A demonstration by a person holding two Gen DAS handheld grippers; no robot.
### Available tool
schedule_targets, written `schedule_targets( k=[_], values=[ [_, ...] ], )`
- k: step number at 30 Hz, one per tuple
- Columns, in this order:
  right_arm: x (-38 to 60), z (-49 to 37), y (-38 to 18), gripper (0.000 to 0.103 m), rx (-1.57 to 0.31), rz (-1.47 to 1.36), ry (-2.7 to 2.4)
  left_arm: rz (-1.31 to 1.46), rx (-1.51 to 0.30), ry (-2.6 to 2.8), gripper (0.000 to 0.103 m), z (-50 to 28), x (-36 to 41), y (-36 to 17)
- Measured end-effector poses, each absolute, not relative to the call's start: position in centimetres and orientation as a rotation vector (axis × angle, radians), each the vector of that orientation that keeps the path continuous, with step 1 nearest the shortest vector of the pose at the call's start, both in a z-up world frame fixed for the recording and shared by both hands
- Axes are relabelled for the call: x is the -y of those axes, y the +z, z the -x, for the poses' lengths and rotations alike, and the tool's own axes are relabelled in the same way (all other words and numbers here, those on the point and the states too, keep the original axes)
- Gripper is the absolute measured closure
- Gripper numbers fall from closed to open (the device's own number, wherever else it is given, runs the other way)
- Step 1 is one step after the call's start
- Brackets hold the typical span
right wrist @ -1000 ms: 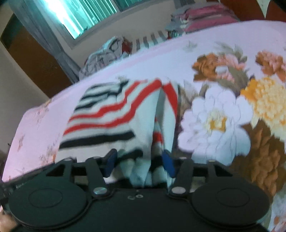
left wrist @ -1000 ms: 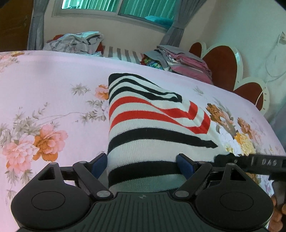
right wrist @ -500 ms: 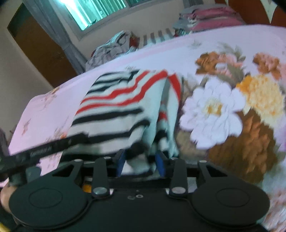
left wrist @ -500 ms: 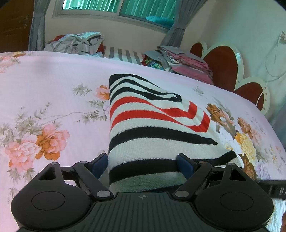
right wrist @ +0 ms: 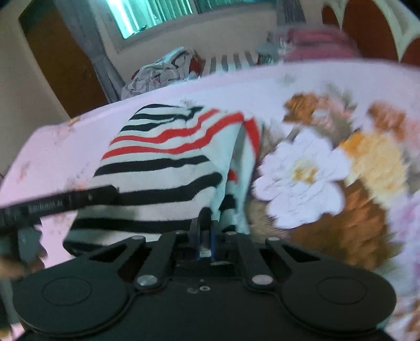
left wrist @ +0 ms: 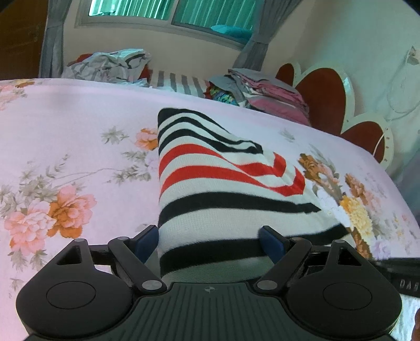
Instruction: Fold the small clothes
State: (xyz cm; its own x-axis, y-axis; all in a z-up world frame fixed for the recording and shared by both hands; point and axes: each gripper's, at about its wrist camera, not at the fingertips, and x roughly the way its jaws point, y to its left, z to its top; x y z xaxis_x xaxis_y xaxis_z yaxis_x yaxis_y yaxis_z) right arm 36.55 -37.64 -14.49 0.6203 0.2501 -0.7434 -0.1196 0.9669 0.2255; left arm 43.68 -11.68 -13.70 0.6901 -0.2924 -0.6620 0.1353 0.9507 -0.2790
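We are working on a bed point(left wrist: 65, 110) with a pink flowered sheet, and the striped top point(left wrist: 218, 183) lies folded on it, somewhat right of the middle. Its left edge runs straight away from us, and to that side the sheet is bare out to the far edge. To the right the sheet is bare too, past a cluster of large printed flowers toward the headboard point(left wrist: 323, 94).

Our left gripper point(left wrist: 210, 242) sits low at the near hem of the top with its fingers spread wide apart, the cloth lying between them; the left blue pad point(left wrist: 147, 240) is just beside the cloth's edge. Our right gripper point(right wrist: 206, 228) has its fingers pressed together, pinching a fold at the top's near right corner, where the cloth point(right wrist: 162, 162) is lifted into a loose flap. That view is blurred.

Beyond the far edge of the bed, under the window point(left wrist: 168, 10), we see a crumpled heap of clothes point(left wrist: 107, 65) and, nearer the headboard, a stack of folded clothes point(left wrist: 265, 91).
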Motion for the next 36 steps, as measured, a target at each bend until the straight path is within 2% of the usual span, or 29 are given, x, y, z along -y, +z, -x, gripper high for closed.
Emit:
schedule_targets(
  k=[4, 9, 11, 14, 15, 16, 29, 32, 34, 36],
  values=[
    [37.6, -36.9, -16.5, 0.096, -0.954, -0.17, 0.214, 0.198, -0.803, -0.234, 0.02, -43.9, 12.2, -14.6],
    [37.4, -37.1, -16.1, 0.094, -0.984, -0.154, 0.231, 0.245, -0.839, -0.239, 0.02, -44.3, 11.5, -15.2],
    [37.9, -37.3, -15.2, 0.084, -0.96, -0.188, 0.233, 0.229, -0.827, -0.229, 0.02, -44.3, 11.5, -14.7],
    [38.6, -38.0, -13.4, 0.064, -0.903, -0.25, 0.243, 0.203, -0.806, -0.224, 0.02, -44.3, 11.5, -13.6],
    [38.8, -38.5, -13.0, 0.049, -0.891, -0.265, 0.241, 0.193, -0.799, -0.22, 0.02, -44.4, 11.6, -13.3],
    [38.9, -39.1, -12.6, 0.043, -0.88, -0.272, 0.234, 0.182, -0.793, -0.218, 0.02, -44.5, 11.7, -13.0],
    [39.3, -48.8, -14.8, 0.044, -0.905, -0.422, 0.138, 0.133, -0.765, -0.186, 0.02, -48.9, 11.7, -11.7],
    [39.1, -50.3, -15.5, 0.049, -0.906, -0.422, 0.11, 0.138, -0.767, -0.191, 0.02, -50.1, 11.8, -11.9],
    [39.0, -50.9, -15.8, 0.063, -0.913, -0.427, 0.113, 0.142, -0.767, -0.191, 0.02, -50.7, 12.0, -12.1],
    [38.8, -51.3, -16.2, 0.067, -0.92, -0.425, 0.12, 0.147, -0.772, -0.189, 0.02, -51.3, 12.1, -12.5]
  ],
)
